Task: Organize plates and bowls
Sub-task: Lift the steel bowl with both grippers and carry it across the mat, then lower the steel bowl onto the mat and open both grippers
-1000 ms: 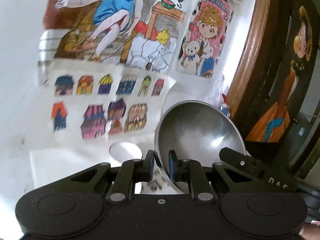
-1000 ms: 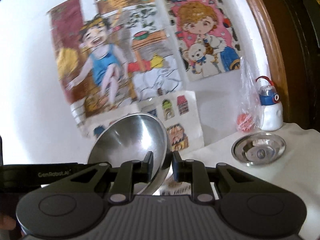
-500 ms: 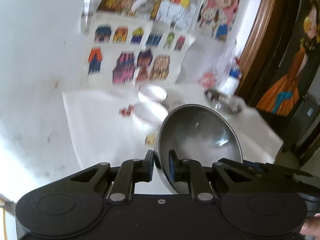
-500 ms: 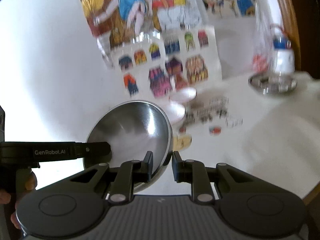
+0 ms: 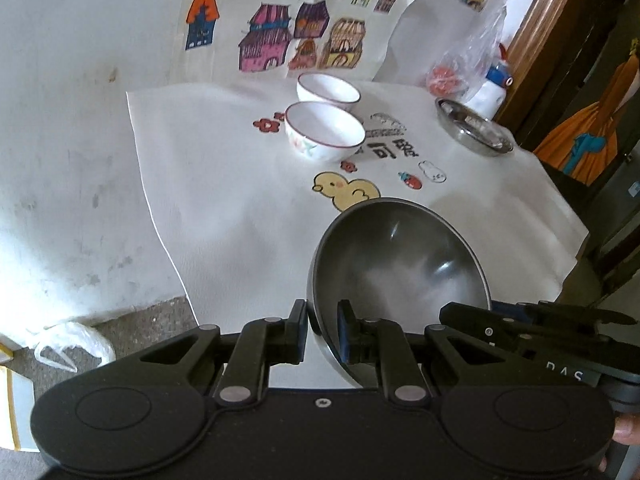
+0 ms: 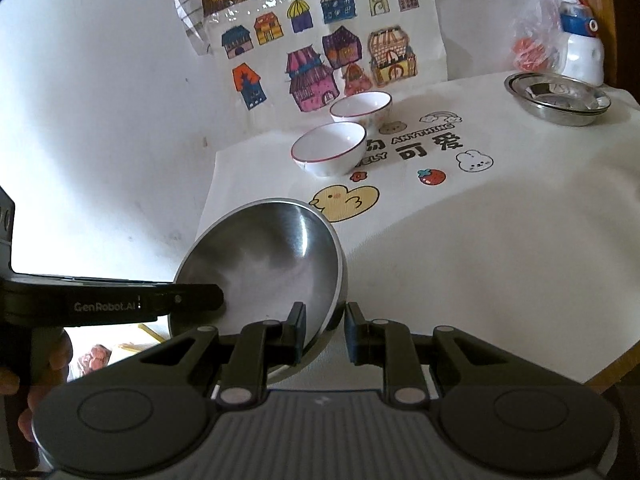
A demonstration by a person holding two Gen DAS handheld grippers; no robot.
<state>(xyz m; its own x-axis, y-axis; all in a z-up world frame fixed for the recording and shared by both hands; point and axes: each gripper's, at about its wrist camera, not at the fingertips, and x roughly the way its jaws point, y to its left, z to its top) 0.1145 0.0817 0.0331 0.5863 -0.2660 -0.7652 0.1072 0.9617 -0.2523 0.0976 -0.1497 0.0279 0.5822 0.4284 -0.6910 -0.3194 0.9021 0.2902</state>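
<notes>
Left wrist view shows the left gripper (image 5: 323,330) with its jaws clamped on the near rim of a steel bowl (image 5: 400,276) held tilted above the table's front edge, while the right gripper (image 6: 325,330) straddles the opposite rim, its outer finger seemingly not quite touching. Thin, stiff and slick, the bowl is probably light, so the rim is the only sound hold. Beyond lie the printed tablecloth (image 5: 240,184), two ceramic bowls (image 5: 325,132), steel plates (image 6: 557,98), and drawings (image 6: 320,52) on the white wall.
</notes>
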